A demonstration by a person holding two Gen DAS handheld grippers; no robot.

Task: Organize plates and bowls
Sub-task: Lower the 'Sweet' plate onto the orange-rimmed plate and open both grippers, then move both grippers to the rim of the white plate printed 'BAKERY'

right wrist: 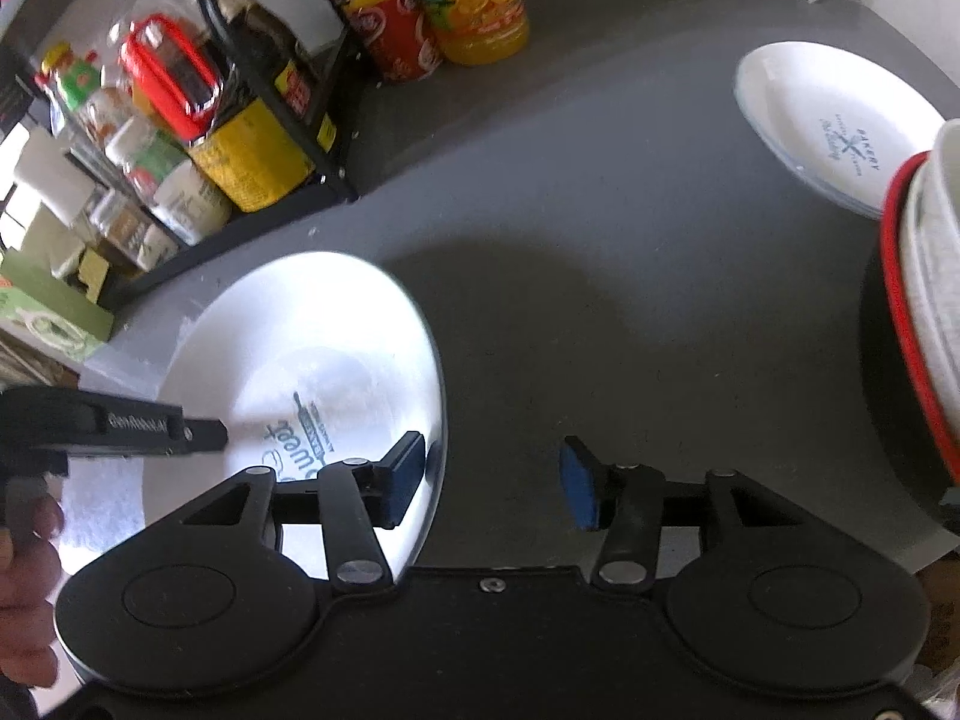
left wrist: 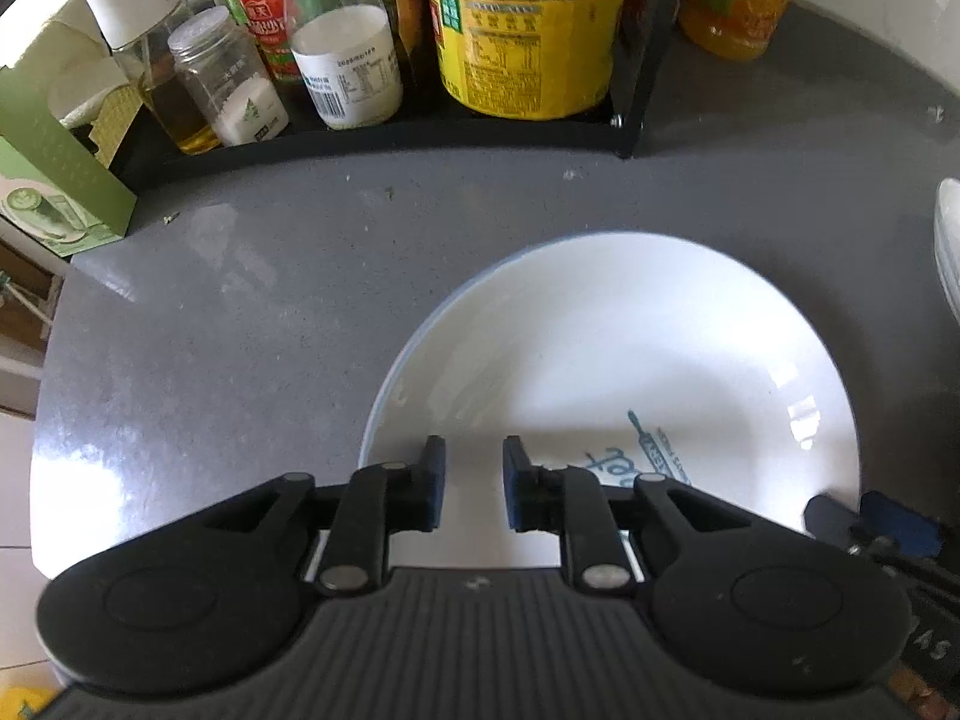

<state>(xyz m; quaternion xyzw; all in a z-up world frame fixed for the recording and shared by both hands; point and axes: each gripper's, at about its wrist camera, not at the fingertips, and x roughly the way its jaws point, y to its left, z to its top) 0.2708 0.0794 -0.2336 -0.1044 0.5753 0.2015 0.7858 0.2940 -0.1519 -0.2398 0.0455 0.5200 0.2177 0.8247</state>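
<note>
A white plate [left wrist: 600,348] with a blue print lies flat on the grey counter [left wrist: 240,312]. My left gripper [left wrist: 474,480] points steeply down over its near left part. The jaws stand a narrow gap apart, and only the plate's white surface shows between them. My right gripper [right wrist: 492,483] is open at the plate's [right wrist: 312,324] right rim. Its left pad [right wrist: 402,480] is over the plate and its right pad [right wrist: 579,486] over bare counter, neither pressing on the rim. A stack of matching plates [right wrist: 840,126] sits at the far right, beside stacked white bowls [right wrist: 924,300] with a red rim.
A black rack [left wrist: 420,132] of jars and bottles lines the back of the counter, with a green box [left wrist: 54,180] to its left. A juice bottle [right wrist: 480,6] and a red can [right wrist: 390,18] stand by the rack. A hand [right wrist: 24,570] holds the left gripper.
</note>
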